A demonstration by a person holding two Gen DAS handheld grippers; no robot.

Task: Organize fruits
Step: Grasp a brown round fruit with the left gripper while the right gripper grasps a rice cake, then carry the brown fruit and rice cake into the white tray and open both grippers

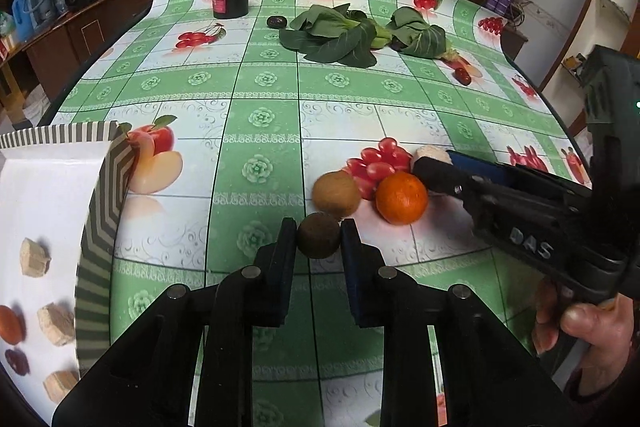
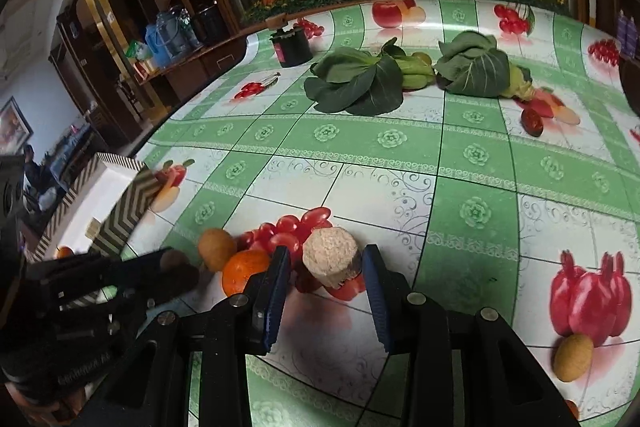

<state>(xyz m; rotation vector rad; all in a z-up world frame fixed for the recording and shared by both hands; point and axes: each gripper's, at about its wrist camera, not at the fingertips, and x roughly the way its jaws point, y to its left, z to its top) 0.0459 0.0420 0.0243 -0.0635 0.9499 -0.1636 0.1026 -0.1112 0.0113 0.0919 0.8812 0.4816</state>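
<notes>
Here, left tool (image 1: pixel 319 237) clamping one brown fruit (image 1: pixel 319 235), right tool (image 2: pixel 325 263) parted around one beige block (image 2: pixel 330 262)

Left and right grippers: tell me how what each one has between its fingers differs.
The left gripper is shut on a dark brown round fruit; the right gripper brackets a pale beige block with gaps at both sides, so not yet gripped. The fruit is smooth-rounded and dark; the block is faceted, flat-topped and light. Both sit beside the orange on the tablecloth.
</notes>
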